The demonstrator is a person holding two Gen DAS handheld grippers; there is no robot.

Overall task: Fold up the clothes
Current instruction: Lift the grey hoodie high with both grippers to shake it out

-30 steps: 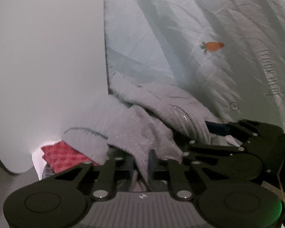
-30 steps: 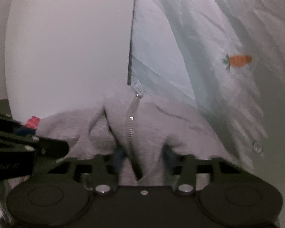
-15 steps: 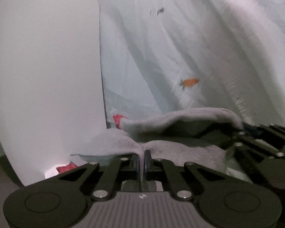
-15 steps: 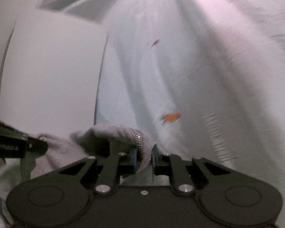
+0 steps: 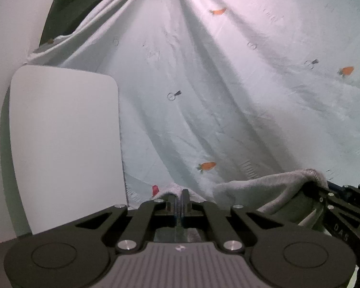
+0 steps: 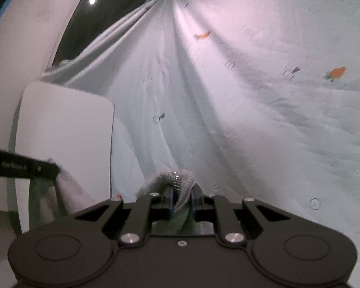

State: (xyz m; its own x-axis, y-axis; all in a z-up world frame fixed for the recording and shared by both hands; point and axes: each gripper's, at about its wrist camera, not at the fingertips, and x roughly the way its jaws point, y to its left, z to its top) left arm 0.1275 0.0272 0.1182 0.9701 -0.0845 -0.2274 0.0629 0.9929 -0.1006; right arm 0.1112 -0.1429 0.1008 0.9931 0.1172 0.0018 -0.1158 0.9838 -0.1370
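Left hand-held gripper [image 5: 182, 198]: fingers pressed together, pinching an edge of the grey fleece zip-up garment [image 5: 264, 184].
Right hand-held gripper [image 6: 182, 198]: pinching the garment at its metal zipper [image 6: 176, 178].
Garment: stretched between the two grippers, raised in front of the pale blue carrot-print sheet [image 5: 204, 96].
Left of scene: white rounded-corner panel [image 5: 64, 148], upright.
Small red item [image 5: 155, 189]: low, beside the panel.

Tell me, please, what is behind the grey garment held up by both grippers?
Behind the grey garment hangs a pale sheet printed with carrots. A white panel stands at the left. Whatever lies below the garment is hidden.
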